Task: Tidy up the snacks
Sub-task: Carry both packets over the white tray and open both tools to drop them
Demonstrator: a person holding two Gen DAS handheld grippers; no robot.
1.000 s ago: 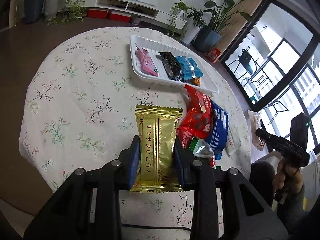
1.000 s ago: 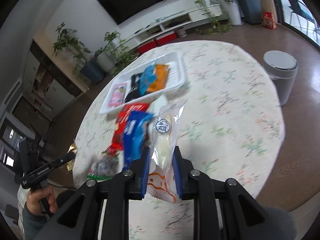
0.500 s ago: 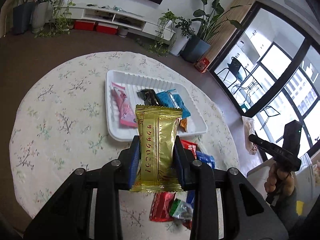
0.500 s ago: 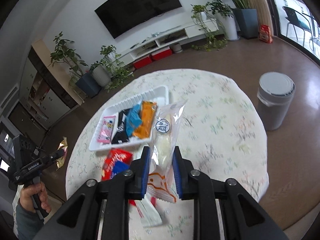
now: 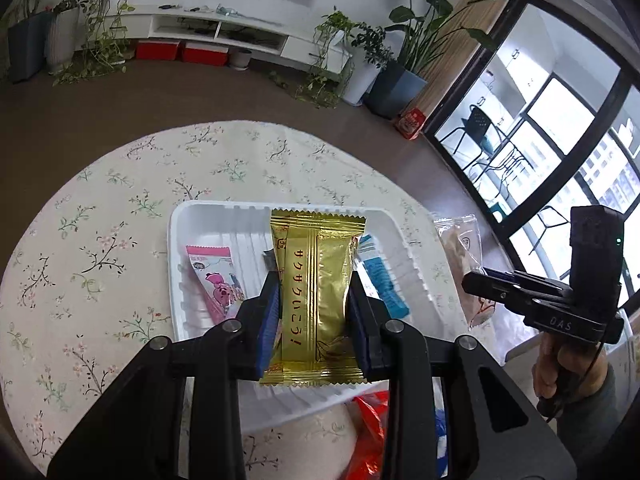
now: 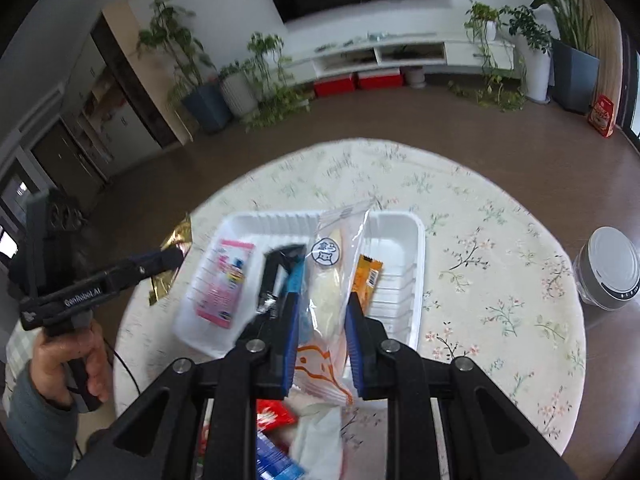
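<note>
My left gripper (image 5: 314,312) is shut on a gold snack packet (image 5: 316,292) and hangs over the white tray (image 5: 176,240). A pink packet (image 5: 216,280), a dark one partly hidden behind the gold and a blue one (image 5: 382,280) lie in the tray. My right gripper (image 6: 320,320) is shut on a clear packet with a white pastry (image 6: 328,276), above the same white tray (image 6: 400,280), which holds a pink packet (image 6: 226,280), a black one (image 6: 274,272), a blue one and an orange one (image 6: 366,276). Each view shows the other gripper held in a hand at the side.
Loose snacks lie on the floral tablecloth (image 5: 100,240) near the tray's front edge: a red one (image 5: 370,432) and, in the right wrist view, red (image 6: 274,420), blue (image 6: 276,464) and white (image 6: 320,440) packets. A grey bin (image 6: 608,268) stands on the floor beyond the table's right edge.
Both grippers have carried their packets from above the loose pile to above the tray. The tray has come to the middle of both views, and the pile has dropped to the bottom edge.
</note>
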